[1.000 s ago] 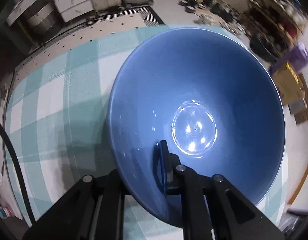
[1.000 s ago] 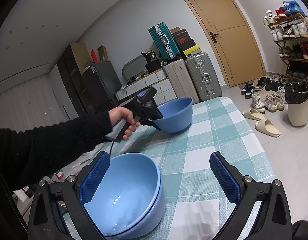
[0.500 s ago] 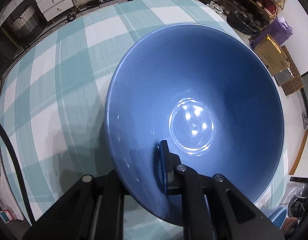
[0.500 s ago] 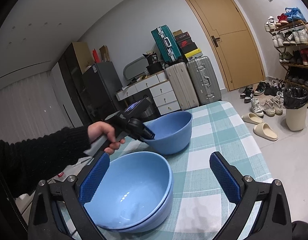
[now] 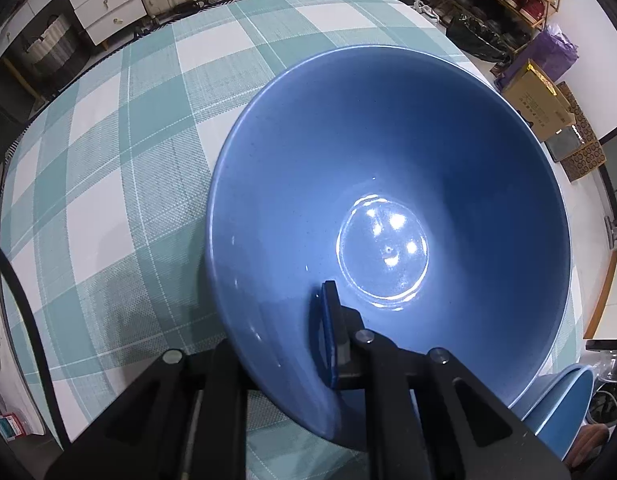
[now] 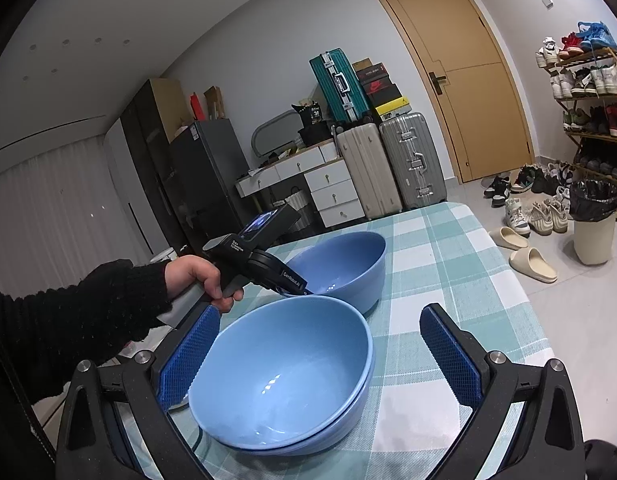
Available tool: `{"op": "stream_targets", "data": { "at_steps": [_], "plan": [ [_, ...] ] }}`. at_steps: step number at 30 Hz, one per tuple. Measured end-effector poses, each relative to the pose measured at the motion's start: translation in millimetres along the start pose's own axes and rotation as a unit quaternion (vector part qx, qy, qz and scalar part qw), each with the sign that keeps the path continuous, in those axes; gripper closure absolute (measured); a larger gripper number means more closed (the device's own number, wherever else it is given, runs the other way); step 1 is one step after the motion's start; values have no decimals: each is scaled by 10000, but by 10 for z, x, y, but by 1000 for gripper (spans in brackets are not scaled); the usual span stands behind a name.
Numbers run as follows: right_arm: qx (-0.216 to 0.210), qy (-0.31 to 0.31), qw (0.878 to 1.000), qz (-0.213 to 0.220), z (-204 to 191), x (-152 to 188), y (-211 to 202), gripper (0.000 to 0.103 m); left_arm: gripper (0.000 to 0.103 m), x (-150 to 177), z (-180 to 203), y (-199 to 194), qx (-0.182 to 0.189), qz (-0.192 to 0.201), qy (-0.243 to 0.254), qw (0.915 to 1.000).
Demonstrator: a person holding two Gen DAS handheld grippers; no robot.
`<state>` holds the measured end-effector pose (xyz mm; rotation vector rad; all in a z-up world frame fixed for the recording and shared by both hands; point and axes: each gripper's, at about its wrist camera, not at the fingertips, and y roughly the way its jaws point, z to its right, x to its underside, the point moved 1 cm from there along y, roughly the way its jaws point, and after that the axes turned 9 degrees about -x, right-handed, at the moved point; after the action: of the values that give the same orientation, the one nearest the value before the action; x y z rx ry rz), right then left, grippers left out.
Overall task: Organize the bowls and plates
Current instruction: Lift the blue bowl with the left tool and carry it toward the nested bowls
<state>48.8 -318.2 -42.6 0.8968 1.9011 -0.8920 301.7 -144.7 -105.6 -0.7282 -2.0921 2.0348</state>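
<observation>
Three blue bowls on checked tablecloth (image 6: 448,248). Left gripper (image 5: 308,344) pinches rim of single bowl (image 5: 388,208) (one finger inside wall), bowl raised over cloth's middle. Right gripper (image 6: 316,356) spread wide, holding nothing, hovering at stacked pair (image 6: 284,376) near cloth's near edge. Single bowl just beyond stack.

Your left gripper (image 6: 294,288) clamps the rim of a bowl (image 6: 344,264), and that bowl fills most of its forward view, hiding what lies under it. Just beside it, toward you, the stack (image 6: 284,372) of two nested bowls sits between your right gripper (image 6: 320,352)'s wide-spread fingers. The tablecloth (image 5: 120,148) to the left of the held bowl lies bare, as does the cloth (image 6: 448,256) to the right of both.
</observation>
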Motion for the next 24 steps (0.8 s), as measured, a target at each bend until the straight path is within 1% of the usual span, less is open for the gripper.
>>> {"op": "stream_targets", "data": {
  "at_steps": [5, 8, 9, 11, 13, 14, 15, 16, 17, 18, 19, 20, 22, 24],
  "plan": [
    [84, 58, 9999, -46, 26, -53, -19, 1, 89, 69, -19, -1, -36, 120, -57, 9999],
    [92, 54, 9999, 17, 25, -115, -86, 1, 89, 77, -21, 6, -38, 182, -120, 9998],
    [74, 26, 10000, 22, 7, -158, -103, 1, 89, 72, -13, 9, -39, 184, -124, 9997],
    [-117, -144, 9998, 23, -102, -237, -140, 1, 88, 83, -17, 1, -23, 209, -176, 9996],
    [-243, -478, 9985, 129, -273, -308, -193, 1, 84, 83, -38, -2, 63, 207, -290, 9993],
    [-283, -633, 9975, 155, -364, -362, -206, 1, 76, 86, -42, -10, 71, 218, -330, 9992],
    [-336, -709, 9968, 147, -430, -421, -209, 1, 64, 95, -62, -25, 42, 227, -390, 9990],
    [-374, -722, 9966, 139, -484, -494, -208, 1, 55, 101, -89, -46, 11, 260, -480, 9985],
    [-396, -685, 9968, 116, -518, -540, -199, 1, 55, 114, -130, -85, 32, 344, -596, 9976],
    [-444, -545, 9975, -19, -549, -616, -165, 1, 55, 129, -169, -128, 105, 422, -660, 9969],
    [-565, -329, 9975, -267, -578, -703, -110, 1, 55, 139, -190, -150, 133, 456, -691, 9965],
    [-712, -179, 9967, -354, -599, -758, -88, 1, 55, 154, -219, -185, 146, 501, -742, 9959],
    [-1024, 66, 9944, -266, -647, -875, -110, 1, 55, 180, -261, -251, 156, 577, -805, 9950],
    [-1284, 173, 9914, -209, -710, -1017, -127, 1, 55, 214, -292, -331, 81, 707, -880, 9936]
  ]
}}
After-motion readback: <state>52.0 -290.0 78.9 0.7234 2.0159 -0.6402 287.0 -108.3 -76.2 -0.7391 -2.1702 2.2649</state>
